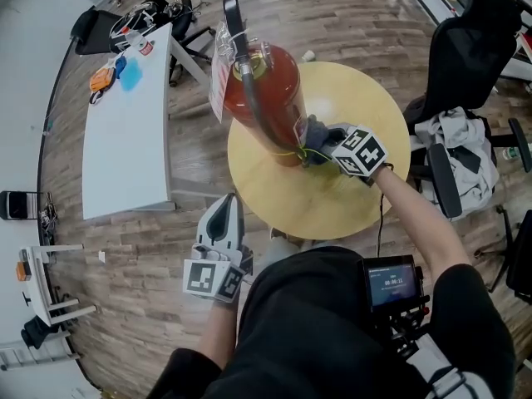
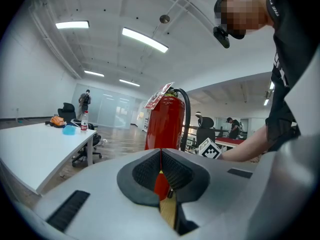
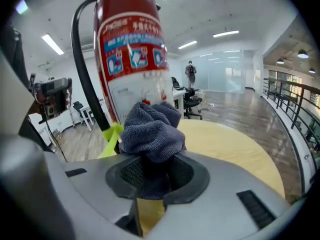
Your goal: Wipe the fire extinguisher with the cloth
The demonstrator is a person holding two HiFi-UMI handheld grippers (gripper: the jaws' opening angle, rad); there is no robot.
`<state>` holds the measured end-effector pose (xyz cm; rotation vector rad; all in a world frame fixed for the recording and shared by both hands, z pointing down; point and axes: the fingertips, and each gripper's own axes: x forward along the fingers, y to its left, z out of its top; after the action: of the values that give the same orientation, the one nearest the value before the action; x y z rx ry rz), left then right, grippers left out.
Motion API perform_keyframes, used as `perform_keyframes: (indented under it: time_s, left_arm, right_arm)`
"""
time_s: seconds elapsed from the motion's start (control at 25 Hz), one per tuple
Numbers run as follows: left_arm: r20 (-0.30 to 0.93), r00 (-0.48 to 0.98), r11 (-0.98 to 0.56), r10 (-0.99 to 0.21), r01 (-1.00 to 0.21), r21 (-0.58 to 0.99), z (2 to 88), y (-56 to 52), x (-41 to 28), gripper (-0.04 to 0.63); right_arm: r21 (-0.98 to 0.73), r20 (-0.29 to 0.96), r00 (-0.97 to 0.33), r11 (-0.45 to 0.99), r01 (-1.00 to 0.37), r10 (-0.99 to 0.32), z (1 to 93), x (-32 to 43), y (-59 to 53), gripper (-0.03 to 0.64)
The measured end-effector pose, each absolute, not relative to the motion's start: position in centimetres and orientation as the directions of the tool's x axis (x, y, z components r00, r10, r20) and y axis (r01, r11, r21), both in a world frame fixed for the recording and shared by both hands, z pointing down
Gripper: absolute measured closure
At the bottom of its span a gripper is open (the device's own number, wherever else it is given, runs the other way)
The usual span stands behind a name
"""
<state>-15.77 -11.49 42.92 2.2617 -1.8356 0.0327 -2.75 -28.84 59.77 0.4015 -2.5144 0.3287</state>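
A red fire extinguisher (image 1: pixel 270 98) with a black hose and a white tag stands upright on the round yellow table (image 1: pixel 349 198); it also fills the right gripper view (image 3: pixel 132 54) and shows ahead in the left gripper view (image 2: pixel 164 121). My right gripper (image 1: pixel 320 150) is shut on a grey-blue cloth (image 3: pixel 152 129), bunched against the extinguisher's lower body (image 1: pixel 314 133). My left gripper (image 1: pixel 223 214) hangs off the table's near-left side, jaws shut with nothing between them, pointing toward the extinguisher.
A long white desk (image 1: pixel 125 131) with a blue item and small objects stands to the left. Black office chairs (image 1: pixel 465 65) and a bundle of clothes sit right of the table. A yellow-green strap (image 3: pixel 111 139) lies at the extinguisher's base. People stand far off in the room.
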Motion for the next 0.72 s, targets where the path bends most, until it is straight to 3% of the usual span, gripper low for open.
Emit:
perform_keyframes:
  time_s: [0.16, 0.36, 0.56, 0.72]
  left_arm:
    - [0.151, 0.232, -0.207, -0.961, -0.964, 0.164, 42.9, -12.0, -15.3, 0.572]
    - [0.141, 0.250, -0.225, -0.958, -0.959, 0.172, 42.9, -12.4, -14.5, 0.572]
    - [0.150, 0.255, -0.227, -0.955, -0.957, 0.178, 43.3, -12.4, -14.2, 0.572]
    - [0.156, 0.260, -0.232, -0.953, -0.956, 0.178, 43.6, -12.4, -14.0, 0.572]
  right_arm:
    - [-0.092, 0.420, -0.872, 0.944, -0.317, -0.252, 52.0, -3.0, -31.2, 0.522]
    - [0.263, 0.289, -0.899, 0.931, -0.255, -0.328, 38.8, -3.4, -31.1, 0.523]
    - [0.636, 0.265, -0.861, 0.750, -0.183, -0.435, 30.8, -3.7, -30.5, 0.522]
    - [0.798, 0.203, -0.836, 0.581, -0.161, -0.510, 29.2, -4.3, -30.5, 0.523]
